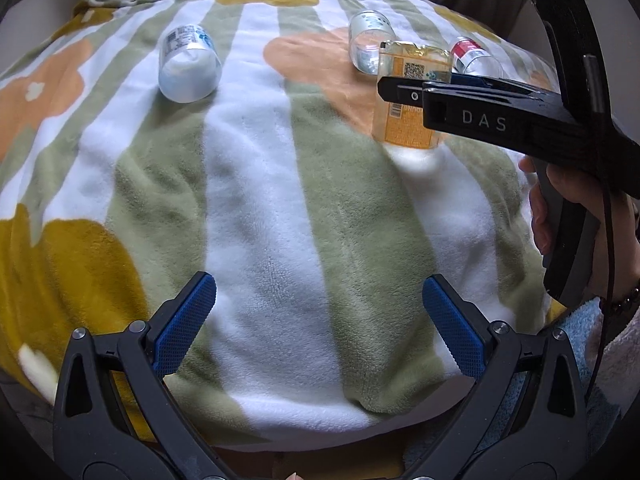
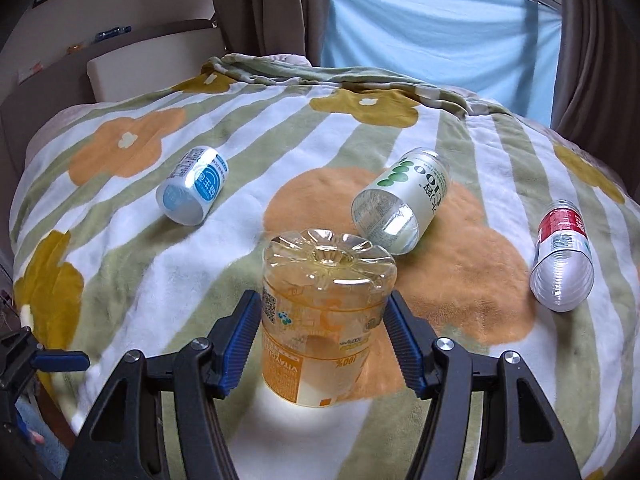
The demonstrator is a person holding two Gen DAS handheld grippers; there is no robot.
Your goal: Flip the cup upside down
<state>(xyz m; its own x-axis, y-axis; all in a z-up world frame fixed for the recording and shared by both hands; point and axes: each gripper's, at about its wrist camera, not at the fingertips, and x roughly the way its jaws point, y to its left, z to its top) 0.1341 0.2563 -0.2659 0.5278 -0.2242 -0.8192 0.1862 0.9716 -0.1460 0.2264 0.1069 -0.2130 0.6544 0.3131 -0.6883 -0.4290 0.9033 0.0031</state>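
An orange-labelled clear plastic cup [image 2: 320, 316] stands upside down on the flowered blanket [image 2: 168, 264], base up, print inverted. My right gripper [image 2: 322, 320] has its blue pads on both sides of it, touching or nearly touching the cup's walls. The cup also shows in the left wrist view [image 1: 408, 96] with the right gripper [image 1: 404, 88] around its upper part. My left gripper [image 1: 320, 320] is open and empty, low over the blanket's near side, well away from the cup.
Three other cut-bottle cups lie on their sides: a blue-labelled one [image 2: 192, 192] at the left, a green-dotted one [image 2: 400, 204] just behind the orange cup, a red-labelled one [image 2: 562, 256] at the right. A light blue cloth [image 2: 432, 28] hangs behind the bed.
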